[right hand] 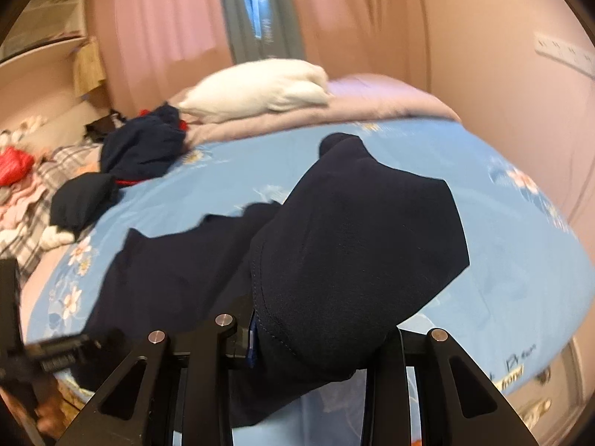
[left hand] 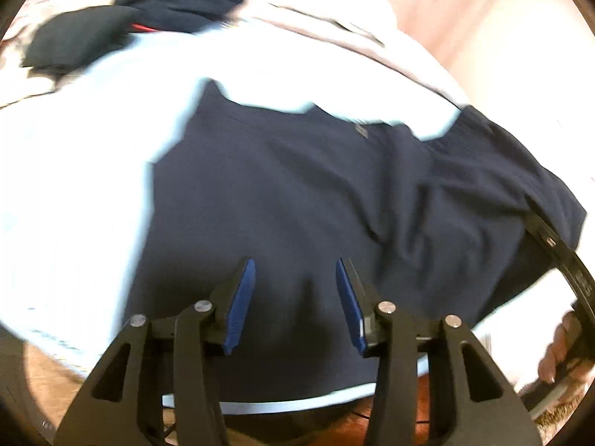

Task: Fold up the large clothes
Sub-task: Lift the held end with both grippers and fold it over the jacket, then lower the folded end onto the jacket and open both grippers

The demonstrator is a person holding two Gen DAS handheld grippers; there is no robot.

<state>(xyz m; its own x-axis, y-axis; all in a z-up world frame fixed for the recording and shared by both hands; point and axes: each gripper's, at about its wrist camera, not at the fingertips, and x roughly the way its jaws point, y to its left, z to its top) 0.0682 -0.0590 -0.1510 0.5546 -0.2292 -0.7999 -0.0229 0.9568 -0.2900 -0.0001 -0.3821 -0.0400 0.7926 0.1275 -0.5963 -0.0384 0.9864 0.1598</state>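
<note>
Item: navy garment (left hand: 316,193), spread over the blue floral bed (right hand: 502,245), filling the centre of both frames. Left claw (left hand: 295,278): spread, empty, poised above the cloth at lower centre. Right claw (right hand: 316,338): pinching a lifted flap of the garment at lower centre. Step judged: carrying one side over for a fold. Next requirement: lay the flap flat, edges aligned.

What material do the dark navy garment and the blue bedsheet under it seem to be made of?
Navy garment: apparently a fine knit, matte; it shows a small-grained texture, a stitched hem and soft drape. Bedsheet: probably smooth woven cotton or blend, with a printed flower pattern; the weave is too blurred to confirm.
</note>
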